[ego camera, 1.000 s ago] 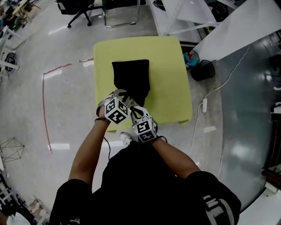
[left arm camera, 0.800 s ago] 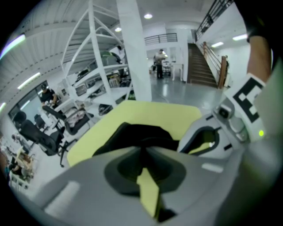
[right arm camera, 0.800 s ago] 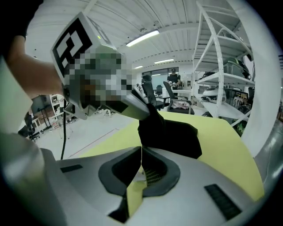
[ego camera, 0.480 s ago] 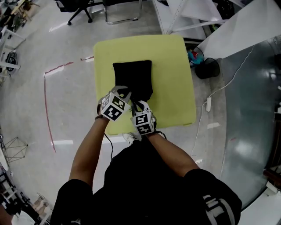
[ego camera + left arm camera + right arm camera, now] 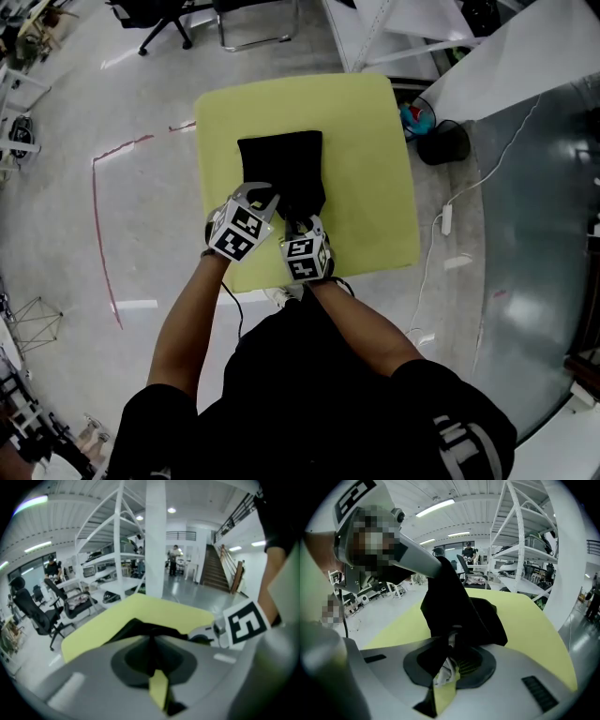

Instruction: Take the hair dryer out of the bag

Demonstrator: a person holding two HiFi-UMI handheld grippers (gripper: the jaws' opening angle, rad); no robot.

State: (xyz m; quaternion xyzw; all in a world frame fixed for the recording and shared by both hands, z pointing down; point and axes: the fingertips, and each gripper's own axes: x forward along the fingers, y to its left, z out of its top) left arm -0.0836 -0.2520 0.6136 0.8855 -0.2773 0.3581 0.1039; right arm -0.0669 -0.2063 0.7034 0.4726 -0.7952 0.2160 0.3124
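A black cloth bag [image 5: 281,172] lies on the yellow-green table [image 5: 366,178]. The hair dryer does not show in any view. My left gripper [image 5: 262,200] is at the bag's near left corner, shut on the black fabric. In the right gripper view, the left gripper's finger [image 5: 423,560] holds a flap of the bag [image 5: 454,604] raised off the table. My right gripper [image 5: 298,223] is at the near edge beside it. The right gripper [image 5: 451,645] has its jaws shut on black cloth, with a bit of white material pinched in. The left gripper [image 5: 153,640] sits just before the bag [image 5: 140,626].
The table's near edge [image 5: 356,272] runs right behind both grippers. Office chairs [image 5: 155,14] stand beyond the table. A black round object [image 5: 445,143] and a white cable with a power strip [image 5: 443,220] lie on the floor at the right. White shelving [image 5: 117,569] stands further off.
My right gripper has moved forward and down to the bag's near edge, closing up beside the left one. The left gripper has shifted a little and rolled, still at the bag's corner.
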